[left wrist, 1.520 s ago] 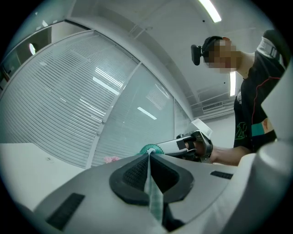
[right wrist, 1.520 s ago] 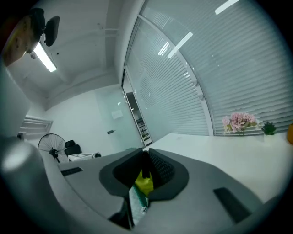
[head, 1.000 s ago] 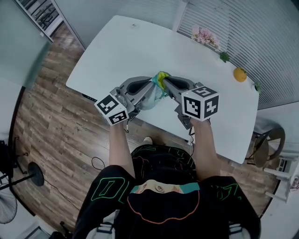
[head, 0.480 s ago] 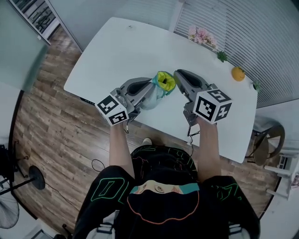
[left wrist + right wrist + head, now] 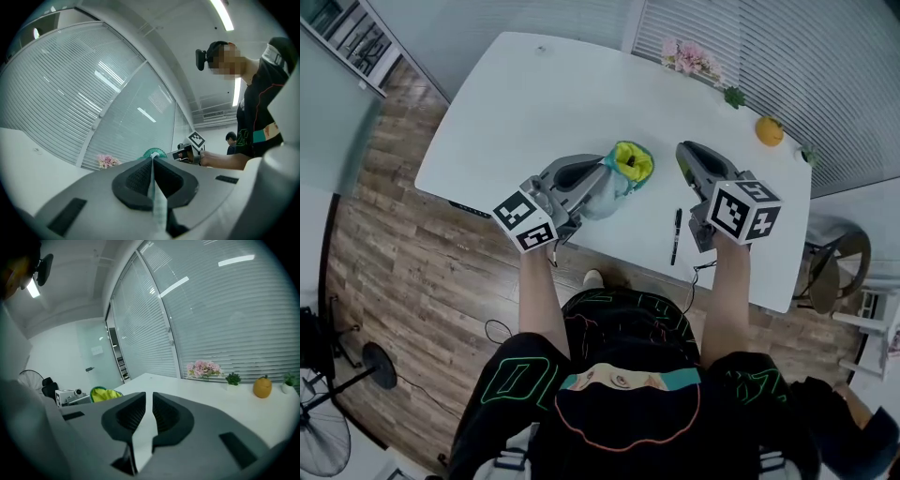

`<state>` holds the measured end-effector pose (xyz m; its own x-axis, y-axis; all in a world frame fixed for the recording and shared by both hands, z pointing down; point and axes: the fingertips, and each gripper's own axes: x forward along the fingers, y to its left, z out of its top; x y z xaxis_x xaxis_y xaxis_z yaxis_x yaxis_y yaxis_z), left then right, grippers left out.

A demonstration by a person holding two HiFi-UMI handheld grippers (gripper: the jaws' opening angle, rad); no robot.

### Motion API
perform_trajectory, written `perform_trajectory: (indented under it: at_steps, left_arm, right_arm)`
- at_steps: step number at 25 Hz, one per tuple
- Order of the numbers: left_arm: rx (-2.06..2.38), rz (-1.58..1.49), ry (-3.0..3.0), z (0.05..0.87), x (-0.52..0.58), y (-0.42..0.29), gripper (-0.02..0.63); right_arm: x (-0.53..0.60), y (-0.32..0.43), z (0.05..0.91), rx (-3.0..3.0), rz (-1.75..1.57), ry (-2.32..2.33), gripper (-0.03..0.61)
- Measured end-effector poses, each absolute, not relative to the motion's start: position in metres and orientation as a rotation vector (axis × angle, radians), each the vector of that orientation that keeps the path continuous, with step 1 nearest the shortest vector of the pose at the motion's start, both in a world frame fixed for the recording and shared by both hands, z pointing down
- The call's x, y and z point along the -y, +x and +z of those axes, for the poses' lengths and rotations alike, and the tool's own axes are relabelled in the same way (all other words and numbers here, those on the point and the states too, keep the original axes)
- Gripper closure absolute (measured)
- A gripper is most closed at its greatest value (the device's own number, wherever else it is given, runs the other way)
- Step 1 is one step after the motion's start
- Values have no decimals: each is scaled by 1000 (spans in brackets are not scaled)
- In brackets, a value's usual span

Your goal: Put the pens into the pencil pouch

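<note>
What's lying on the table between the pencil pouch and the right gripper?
In the head view, a black pen lies on the white table between the pencil pouch and the right gripper, nearer the gripper.

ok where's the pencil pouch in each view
Head view: pencil pouch near the centre, held by the left tool.
Left gripper view: pencil pouch bottom centre, fabric pinched between the jaws.
Right gripper view: pencil pouch left of centre, yellow-green.
Shared landmark: pink flowers.
</note>
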<state>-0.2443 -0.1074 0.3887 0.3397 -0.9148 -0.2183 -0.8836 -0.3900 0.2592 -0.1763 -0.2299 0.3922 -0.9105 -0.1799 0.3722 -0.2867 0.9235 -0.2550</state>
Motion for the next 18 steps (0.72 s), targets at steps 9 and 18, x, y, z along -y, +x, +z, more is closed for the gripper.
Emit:
perform_trajectory:
  at_steps: [9,18]
  left_arm:
    - [1592,-533,2497,401,117,-223,612]
    - [1501,-563,2489,417,126,-208,612]
  right_arm:
    - [244,-132,456,2497,459,408,532]
    - [236,-100,523,2269,519,403,514]
